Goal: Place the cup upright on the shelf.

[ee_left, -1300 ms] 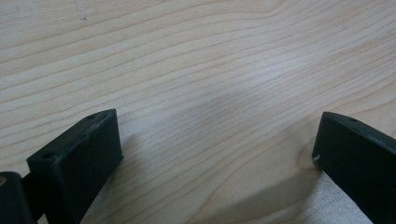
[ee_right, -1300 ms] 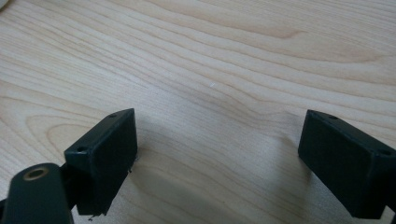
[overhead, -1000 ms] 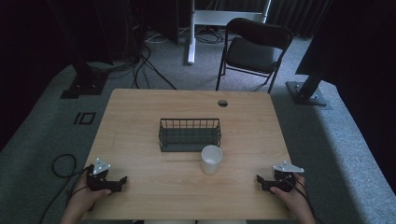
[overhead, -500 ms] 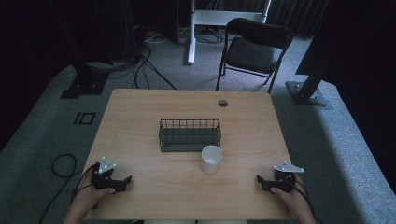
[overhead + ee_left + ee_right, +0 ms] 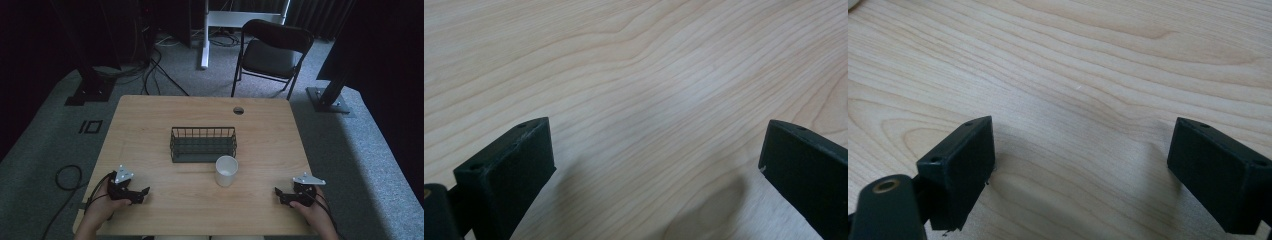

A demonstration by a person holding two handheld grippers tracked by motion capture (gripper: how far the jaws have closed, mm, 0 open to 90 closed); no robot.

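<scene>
Meanwhile, left claw (image 5: 142, 191) and right claw (image 5: 278, 192) rest wide open, empty, at near corners of light wooden desk (image 5: 150, 125). White paper cup (image 5: 226, 170) stands upright just before black wire basket (image 5: 203, 143). Risk: careless reach topples light cup.

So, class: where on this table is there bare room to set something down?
Bare wood: the strip between the left claw and the white cup, the strip between cup and right claw, and the far edge behind the wire basket. Crowded: the centre, where cup and basket sit close.

light: dim room, table (image 5: 150, 125) evenly lit | shadows: soft beneath jaws | focus: close views slightly blurred
</scene>
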